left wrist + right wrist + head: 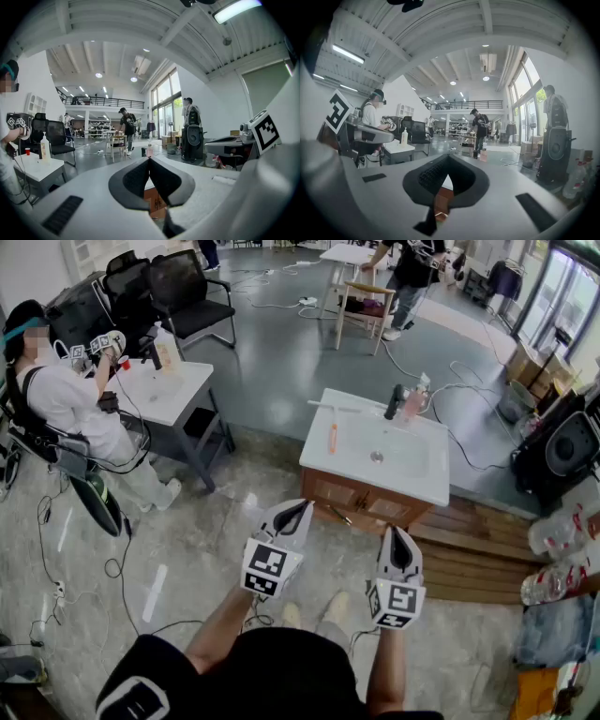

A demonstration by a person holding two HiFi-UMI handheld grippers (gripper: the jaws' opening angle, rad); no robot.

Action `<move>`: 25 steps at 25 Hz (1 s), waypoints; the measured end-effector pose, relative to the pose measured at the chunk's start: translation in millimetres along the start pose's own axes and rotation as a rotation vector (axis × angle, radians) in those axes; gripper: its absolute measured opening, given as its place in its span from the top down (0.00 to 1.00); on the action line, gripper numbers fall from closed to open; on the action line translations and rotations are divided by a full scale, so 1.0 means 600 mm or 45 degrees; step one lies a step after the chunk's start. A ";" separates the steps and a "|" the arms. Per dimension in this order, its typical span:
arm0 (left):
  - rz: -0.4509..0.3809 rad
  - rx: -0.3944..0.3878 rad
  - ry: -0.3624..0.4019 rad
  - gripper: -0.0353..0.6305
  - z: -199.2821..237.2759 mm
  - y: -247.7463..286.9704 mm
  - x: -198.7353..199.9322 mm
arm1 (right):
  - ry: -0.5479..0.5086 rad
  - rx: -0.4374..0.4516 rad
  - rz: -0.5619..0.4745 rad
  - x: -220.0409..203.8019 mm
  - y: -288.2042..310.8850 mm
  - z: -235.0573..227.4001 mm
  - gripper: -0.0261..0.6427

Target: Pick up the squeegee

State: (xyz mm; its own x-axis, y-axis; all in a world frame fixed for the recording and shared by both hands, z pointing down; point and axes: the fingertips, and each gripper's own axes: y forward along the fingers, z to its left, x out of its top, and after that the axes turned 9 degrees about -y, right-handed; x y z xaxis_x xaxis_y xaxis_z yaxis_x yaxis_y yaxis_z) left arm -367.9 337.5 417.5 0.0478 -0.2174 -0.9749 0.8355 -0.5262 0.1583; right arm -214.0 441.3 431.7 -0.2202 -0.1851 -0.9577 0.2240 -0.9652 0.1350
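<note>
A white sink cabinet [424, 486] stands ahead of me. On the left of its top lies a small orange-handled tool [332, 438], likely the squeegee, with a thin white bar [339, 408] behind it. My left gripper [298, 511] and right gripper [398, 534] hover side by side short of the cabinet's front, well apart from the tool. In the left gripper view the left gripper's [149, 160] jaws meet with nothing between them. In the right gripper view the right gripper's [448, 157] jaws also meet with nothing between them. Neither gripper view shows the tool.
A dark faucet [394, 401] and a pink bottle [413, 405] stand at the back of the sink top. A seated person [70, 409] works at a white table [173, 390] to the left. Cables [56, 549] cross the floor. A speaker [567, 451] and plastic bottles [558, 532] are on the right.
</note>
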 end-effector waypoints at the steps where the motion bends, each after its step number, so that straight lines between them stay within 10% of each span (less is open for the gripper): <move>1: -0.002 0.000 -0.001 0.94 0.001 0.005 -0.002 | -0.001 0.000 -0.004 0.000 0.004 -0.001 0.97; 25: -0.013 0.004 0.002 0.94 0.022 0.126 0.022 | 0.016 -0.020 0.003 -0.011 0.105 -0.074 0.96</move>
State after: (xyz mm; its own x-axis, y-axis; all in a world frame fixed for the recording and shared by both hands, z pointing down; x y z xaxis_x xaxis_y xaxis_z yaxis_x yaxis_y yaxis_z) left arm -311.3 284.0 418.4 0.0397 -0.2108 -0.9767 0.8342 -0.5311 0.1486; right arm -156.1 389.6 435.1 -0.2075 -0.1849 -0.9606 0.2392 -0.9618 0.1335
